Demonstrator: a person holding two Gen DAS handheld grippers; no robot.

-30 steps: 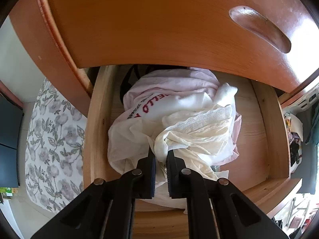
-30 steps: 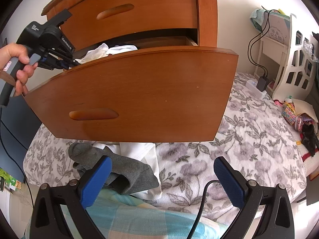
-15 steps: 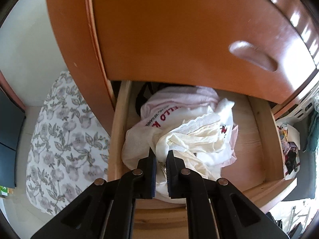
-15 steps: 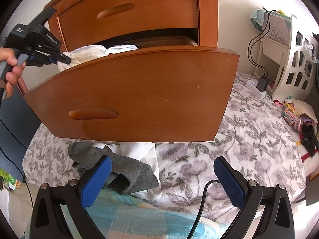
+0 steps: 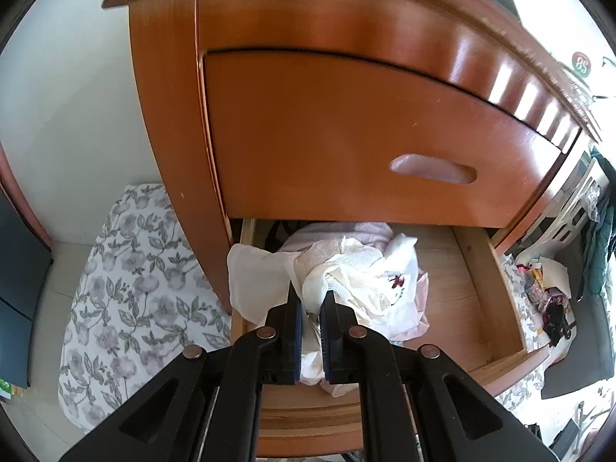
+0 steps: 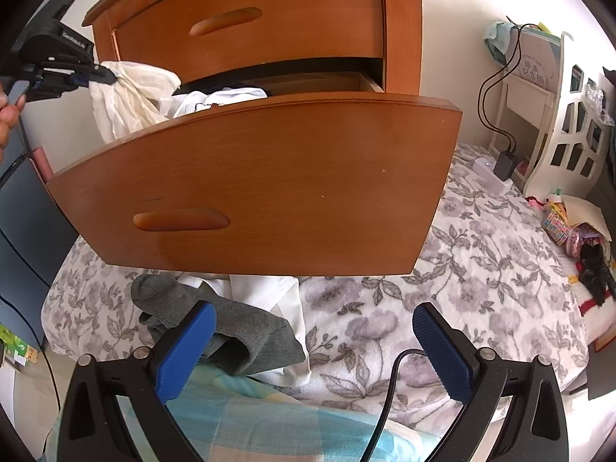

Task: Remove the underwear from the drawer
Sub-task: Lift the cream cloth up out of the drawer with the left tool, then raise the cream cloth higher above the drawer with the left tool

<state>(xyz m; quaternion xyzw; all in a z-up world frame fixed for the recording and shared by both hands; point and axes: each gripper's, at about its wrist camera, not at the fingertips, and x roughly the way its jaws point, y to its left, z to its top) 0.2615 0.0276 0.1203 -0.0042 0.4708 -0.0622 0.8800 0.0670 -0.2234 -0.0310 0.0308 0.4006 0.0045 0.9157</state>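
Observation:
My left gripper (image 5: 311, 300) is shut on cream-white underwear (image 5: 346, 273), which hangs from the jaws above the open wooden drawer (image 5: 485, 281). In the right wrist view that same left gripper (image 6: 106, 75) holds the cream underwear (image 6: 131, 100) up at the drawer's left end, its cloth draping over the drawer front (image 6: 269, 184). More pale clothes (image 5: 365, 231) lie bunched inside the drawer. My right gripper (image 6: 312, 342) stands open, low over the bed, with nothing between its blue pads.
A grey garment (image 6: 231, 327) and white cloth (image 6: 269, 292) lie on the flowered blanket (image 6: 481, 261) below the drawer front. The shut upper drawer (image 5: 365, 142) overhangs the open one. A white shelf unit (image 6: 569, 123) with cables and a charger (image 6: 504, 161) stands at right.
My left gripper rose and pulled back toward the drawer's left end, lifting the cream underwear higher out of the pile. The right gripper stayed still.

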